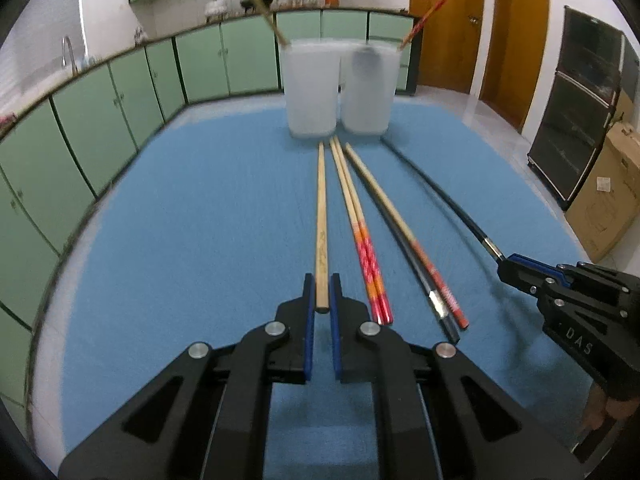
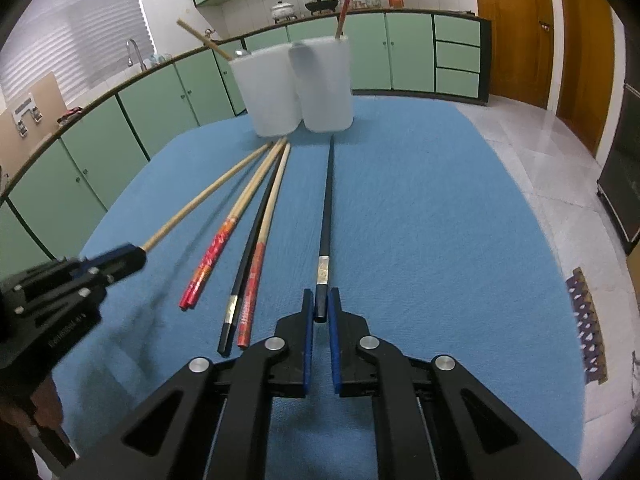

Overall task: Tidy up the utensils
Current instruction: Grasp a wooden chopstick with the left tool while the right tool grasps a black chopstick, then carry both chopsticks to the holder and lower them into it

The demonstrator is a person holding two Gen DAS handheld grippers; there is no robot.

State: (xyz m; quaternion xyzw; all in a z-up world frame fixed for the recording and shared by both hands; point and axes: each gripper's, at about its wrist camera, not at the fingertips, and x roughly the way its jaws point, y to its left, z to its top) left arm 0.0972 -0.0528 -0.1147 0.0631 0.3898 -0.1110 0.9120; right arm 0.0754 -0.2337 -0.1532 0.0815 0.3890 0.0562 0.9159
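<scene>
My left gripper [image 1: 322,284] is shut on the near end of a plain wooden chopstick [image 1: 321,200], which points at two frosted white cups [image 1: 310,88] [image 1: 368,88]. In the right wrist view the left gripper [image 2: 138,258] holds this wooden chopstick [image 2: 204,196] slightly raised. My right gripper [image 2: 322,296] is shut on the end of a black chopstick [image 2: 328,200]. Between the held sticks lie a red-patterned pair [image 1: 362,236], another black chopstick [image 2: 252,240] and a red-ended wooden one [image 2: 262,240]. The left cup holds a wooden chopstick [image 1: 264,12], the right cup a red chopstick [image 1: 424,22].
A blue cloth [image 1: 200,220] covers the round table, and its white rim shows at the left. Green cabinets [image 1: 100,112] curve behind it. A cardboard box [image 1: 608,200] and a dark cabinet [image 1: 576,112] stand at the right. A patterned strip [image 2: 586,328] lies by the cloth's right edge.
</scene>
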